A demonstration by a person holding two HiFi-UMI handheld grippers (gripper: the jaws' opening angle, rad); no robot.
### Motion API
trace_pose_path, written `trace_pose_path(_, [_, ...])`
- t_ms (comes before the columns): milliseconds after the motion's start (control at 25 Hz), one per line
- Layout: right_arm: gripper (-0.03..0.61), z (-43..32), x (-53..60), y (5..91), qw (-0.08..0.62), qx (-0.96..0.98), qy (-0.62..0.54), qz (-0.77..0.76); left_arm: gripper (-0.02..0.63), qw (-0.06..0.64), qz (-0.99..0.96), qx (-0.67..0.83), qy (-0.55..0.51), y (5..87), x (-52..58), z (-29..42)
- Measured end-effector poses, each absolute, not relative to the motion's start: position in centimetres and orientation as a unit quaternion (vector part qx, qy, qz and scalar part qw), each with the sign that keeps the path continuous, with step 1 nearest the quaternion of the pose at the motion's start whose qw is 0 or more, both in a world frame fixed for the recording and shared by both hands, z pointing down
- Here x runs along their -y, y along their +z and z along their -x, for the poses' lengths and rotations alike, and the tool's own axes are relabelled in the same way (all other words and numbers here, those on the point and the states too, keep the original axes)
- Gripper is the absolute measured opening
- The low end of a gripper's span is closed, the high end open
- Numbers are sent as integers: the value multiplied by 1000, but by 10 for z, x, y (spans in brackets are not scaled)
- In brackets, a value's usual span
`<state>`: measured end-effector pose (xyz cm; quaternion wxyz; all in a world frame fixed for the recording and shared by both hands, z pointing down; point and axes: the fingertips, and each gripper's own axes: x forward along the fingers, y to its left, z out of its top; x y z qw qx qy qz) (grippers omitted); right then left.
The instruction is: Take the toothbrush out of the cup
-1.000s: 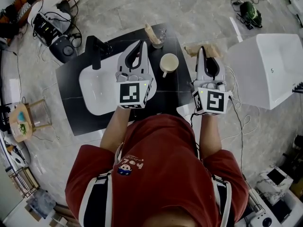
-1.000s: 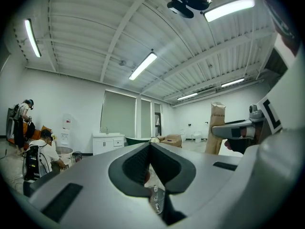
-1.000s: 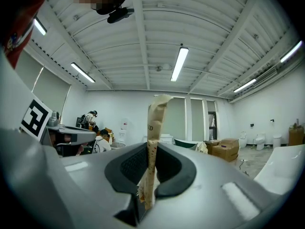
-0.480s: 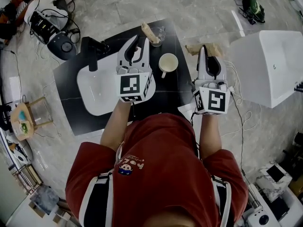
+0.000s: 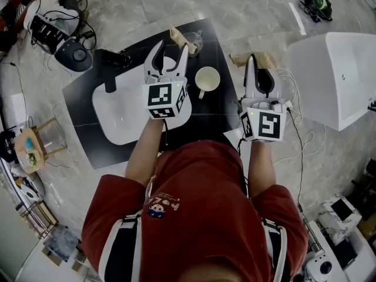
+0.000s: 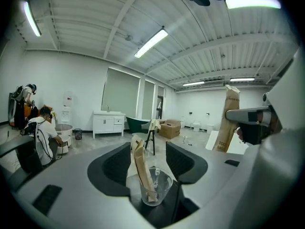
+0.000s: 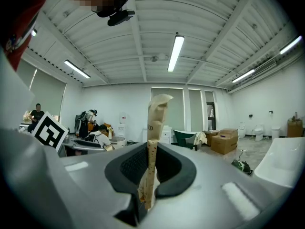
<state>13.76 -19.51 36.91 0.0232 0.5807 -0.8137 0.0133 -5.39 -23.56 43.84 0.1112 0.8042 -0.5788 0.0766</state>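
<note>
Left claw (image 5: 170, 56) has just been opening, now wide with nothing in it — paper-wrapped toothbrush (image 6: 141, 166) leans in the glass cup (image 6: 157, 191) just ahead on the counter (image 5: 205, 107). Right claw (image 7: 148, 175) pinches a similar paper sleeve (image 7: 152, 137). Probably light, crinkly; I'd grab it above the rim.

Long ceiling tubes (image 6: 151, 43) light the room brightly; one glares white at the top of my left gripper view. The glass cup (image 6: 155, 187) catches glints. Both gripper views bulge, corners black. From my head, shadows on the floor (image 5: 247, 10) are faint.
</note>
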Motion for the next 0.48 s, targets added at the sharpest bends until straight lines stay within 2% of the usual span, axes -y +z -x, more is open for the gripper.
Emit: trace_pose_path(480, [35, -143, 210, 390, 46, 814, 31, -579, 219, 155, -783, 596, 88, 483, 268, 57])
